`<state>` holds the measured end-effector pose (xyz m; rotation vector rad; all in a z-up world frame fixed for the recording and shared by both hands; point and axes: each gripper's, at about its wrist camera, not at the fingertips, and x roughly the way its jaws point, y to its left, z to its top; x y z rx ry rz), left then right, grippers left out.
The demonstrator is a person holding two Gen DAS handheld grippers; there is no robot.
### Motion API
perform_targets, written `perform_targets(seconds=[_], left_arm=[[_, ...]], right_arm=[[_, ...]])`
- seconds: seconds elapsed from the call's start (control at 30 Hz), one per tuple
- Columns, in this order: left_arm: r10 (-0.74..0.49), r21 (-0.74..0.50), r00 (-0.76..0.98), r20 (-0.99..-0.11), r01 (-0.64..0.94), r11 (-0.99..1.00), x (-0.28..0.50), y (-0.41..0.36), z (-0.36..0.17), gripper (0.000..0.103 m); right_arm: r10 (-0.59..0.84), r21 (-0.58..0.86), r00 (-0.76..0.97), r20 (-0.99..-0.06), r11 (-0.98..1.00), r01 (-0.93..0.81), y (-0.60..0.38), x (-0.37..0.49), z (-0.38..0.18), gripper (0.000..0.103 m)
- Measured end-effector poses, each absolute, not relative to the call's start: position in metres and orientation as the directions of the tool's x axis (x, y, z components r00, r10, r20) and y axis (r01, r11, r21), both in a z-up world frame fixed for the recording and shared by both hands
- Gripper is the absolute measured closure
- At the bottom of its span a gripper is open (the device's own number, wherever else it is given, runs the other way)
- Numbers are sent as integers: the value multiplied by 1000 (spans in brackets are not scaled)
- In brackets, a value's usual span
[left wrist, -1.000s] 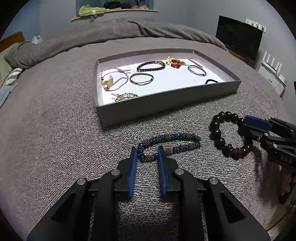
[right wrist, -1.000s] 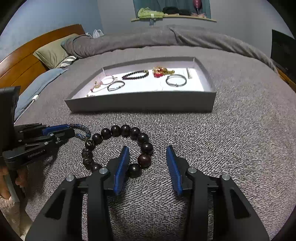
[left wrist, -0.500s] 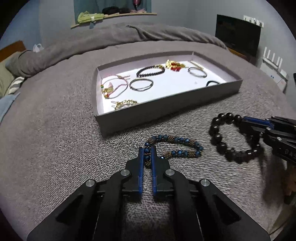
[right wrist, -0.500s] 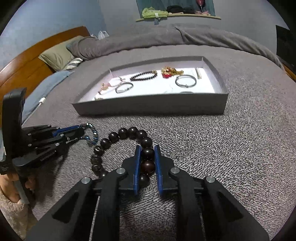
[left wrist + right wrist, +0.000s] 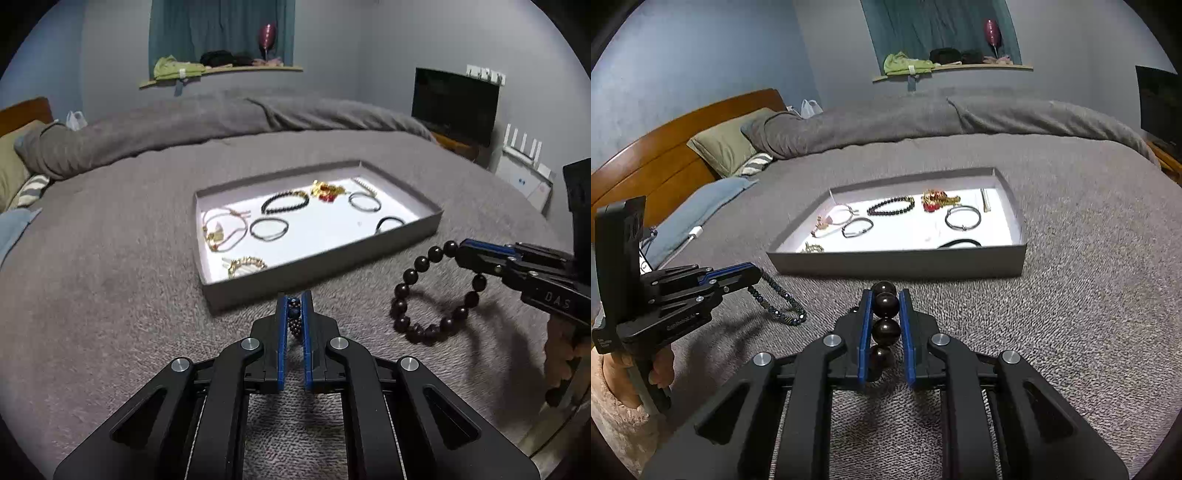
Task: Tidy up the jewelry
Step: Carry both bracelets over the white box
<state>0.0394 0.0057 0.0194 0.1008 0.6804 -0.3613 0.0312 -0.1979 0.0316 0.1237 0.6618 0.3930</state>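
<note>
Both bracelets lifted since earlier: blue-bronze beaded bracelet (image 5: 779, 304), dark-bead bracelet (image 5: 424, 295).

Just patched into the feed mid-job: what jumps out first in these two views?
Both tongs hold a bracelet just in front of the grey tray: the right tongs are shut on the big dark bead bracelet, and the left tongs on the blue beaded bracelet, which dangles toward the bedspread. The tray's white floor, bright against the grey bedspread, already holds several bracelets, with a red-and-gold piece near the back.
</note>
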Motion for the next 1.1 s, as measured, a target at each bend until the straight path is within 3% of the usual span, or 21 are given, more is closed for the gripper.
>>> perform_targets(seconds=[0.4,0.63,0.83,1.0,1.1], left_arm=[[-283,-11,793,-540,330,944,59,-1,73,95],[-276,-45,821,-500,293,955,95,-7,92,95],[-309,-56,776,-550,335,941,120,-23,68,95],[-436,-183,667,-605,416,891,138,-23,40,95],[-390,-165,637,-665,384,909,149,-23,18,95]], right_arm=[[294,161,839,-458,956,-246,-206,60,90,89],[311,233,843,-438,945,-228,-211,108,98,89],[331,231,819,-468,941,-248,-199,137,77,89],[403,283,762,-507,913,-294,-194,159,51,89],[397,292,732,-554,916,-275,-193,168,33,89]])
